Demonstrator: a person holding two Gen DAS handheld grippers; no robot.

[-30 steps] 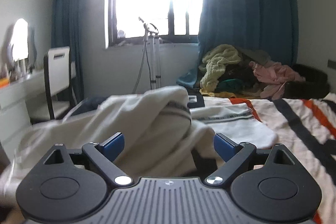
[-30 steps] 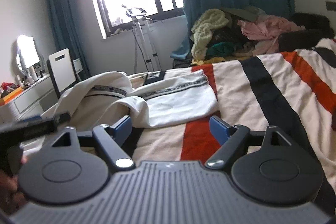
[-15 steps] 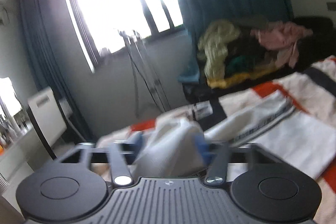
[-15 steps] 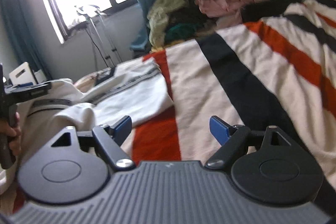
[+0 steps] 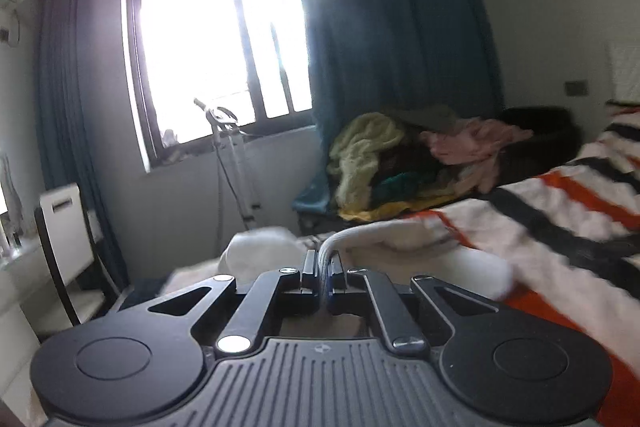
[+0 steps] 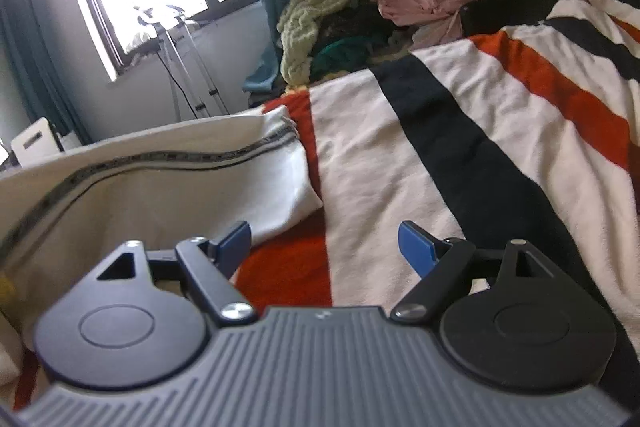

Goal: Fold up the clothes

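Note:
A cream garment [image 6: 160,183] with a dark patterned band lies on the left part of the striped bed. In the left wrist view my left gripper [image 5: 325,263] is shut on a thin fold of this cream garment [image 5: 384,231], which runs away from the jaws towards the right. My right gripper [image 6: 324,239] stands open low over the bed, its left fingertip [image 6: 236,237] close to the garment's near corner, with only the blanket between its fingers.
The bed's blanket [image 6: 500,147] has white, black and orange stripes. A heap of mixed clothes [image 6: 360,15] sits at the far end under teal curtains. A white chair [image 5: 64,223] and a metal stand [image 5: 232,163] are by the window on the left.
My left gripper closed on a fold of the cream garment and lifted it, swinging its view rightward. My right gripper sank lower and closer to the garment's corner, still open.

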